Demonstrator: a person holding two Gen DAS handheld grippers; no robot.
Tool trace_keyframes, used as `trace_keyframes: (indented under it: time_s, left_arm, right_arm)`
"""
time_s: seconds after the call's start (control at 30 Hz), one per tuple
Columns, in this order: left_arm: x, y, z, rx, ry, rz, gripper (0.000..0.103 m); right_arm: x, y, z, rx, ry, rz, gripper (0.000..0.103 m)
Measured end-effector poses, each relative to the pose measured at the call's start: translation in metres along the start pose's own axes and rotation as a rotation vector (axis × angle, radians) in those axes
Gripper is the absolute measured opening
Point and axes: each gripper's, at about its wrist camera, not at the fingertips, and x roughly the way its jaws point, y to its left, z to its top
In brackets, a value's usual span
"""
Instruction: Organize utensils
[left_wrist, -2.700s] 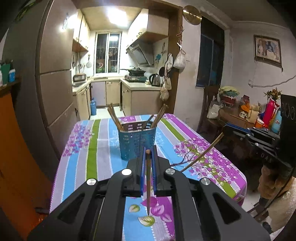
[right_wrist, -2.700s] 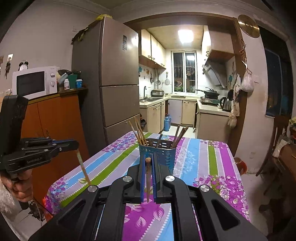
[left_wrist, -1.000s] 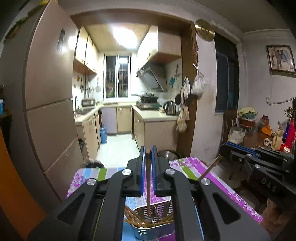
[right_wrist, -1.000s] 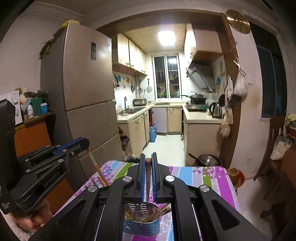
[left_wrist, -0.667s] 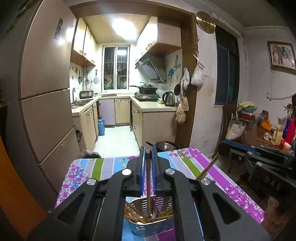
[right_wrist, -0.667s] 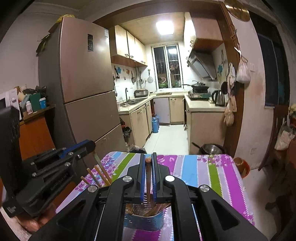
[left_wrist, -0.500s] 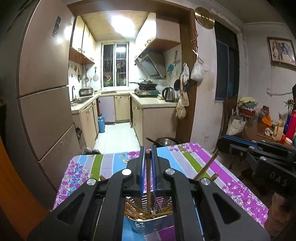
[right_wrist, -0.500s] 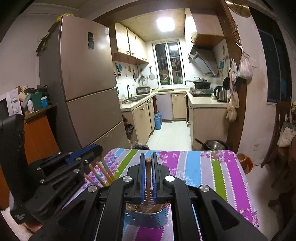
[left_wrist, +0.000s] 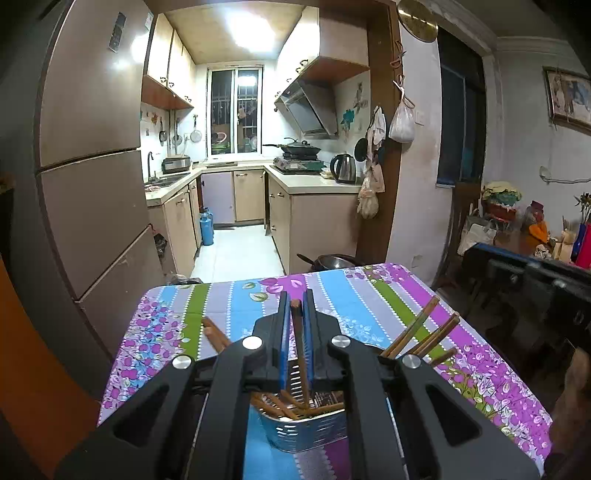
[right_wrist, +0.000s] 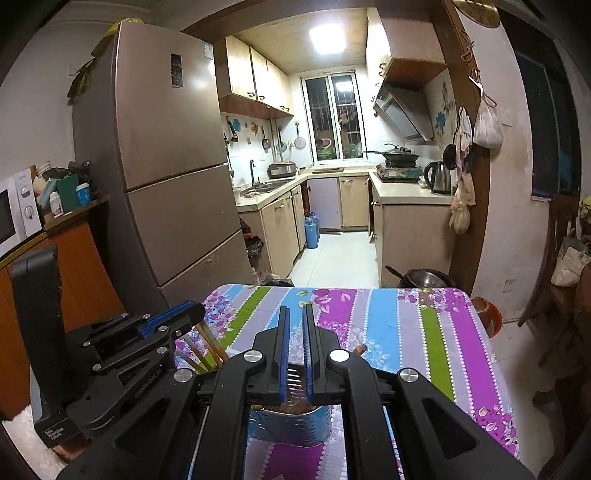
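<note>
We have the left hand-held gripper (left_wrist: 296, 306) clamped on one brown chopstick (left_wrist: 300, 343), its lower end down inside the blue utensil basket (left_wrist: 306, 434) on the striped surface (left_wrist: 373, 295). The right hand-held gripper (right_wrist: 294, 314) is closed above the same basket; whether it grips a chopstick we cannot tell.

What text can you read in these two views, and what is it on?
"GenRobot.AI", partly in shadow, on the side of the left gripper.
White label at that gripper's handle base: too small to read.
Stickers on the fridge: too blurred to read.
Nothing else legible.
</note>
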Motion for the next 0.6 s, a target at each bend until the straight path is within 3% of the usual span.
trace_keyframes:
  time_s: [0.1,0.17,0.23,0.4,0.47,0.53,0.6]
  left_arm:
    - [-0.018,0.007,0.006,-0.022,-0.031,0.007,0.009]
    - [-0.037,0.011,0.011,-0.043,-0.075,0.012,0.022]
    - [-0.063,0.016,0.016,-0.046,-0.138,0.016,0.025]
    - [-0.116,0.020,0.017,-0.018,-0.224,0.025,0.025]
    - [-0.144,0.021,0.007,-0.009,-0.255,-0.005,0.025]
    - [-0.168,0.019,-0.008,0.011,-0.275,-0.011,0.029]
    - [-0.194,0.012,-0.034,0.048,-0.300,0.003,0.040]
  right_arm:
    - [-0.019,-0.001,0.002,-0.007,-0.031,-0.001,0.008]
    - [-0.032,-0.002,0.002,-0.009,-0.047,0.005,0.008]
    - [-0.051,-0.004,-0.002,-0.009,-0.062,0.016,0.008]
    - [-0.095,-0.001,-0.021,-0.048,-0.081,0.026,0.008]
    - [-0.114,0.001,-0.034,-0.064,-0.079,0.037,0.008]
    - [-0.137,0.005,-0.053,-0.095,-0.079,0.028,0.015]
    - [-0.155,0.007,-0.072,-0.113,-0.077,0.042,0.026]
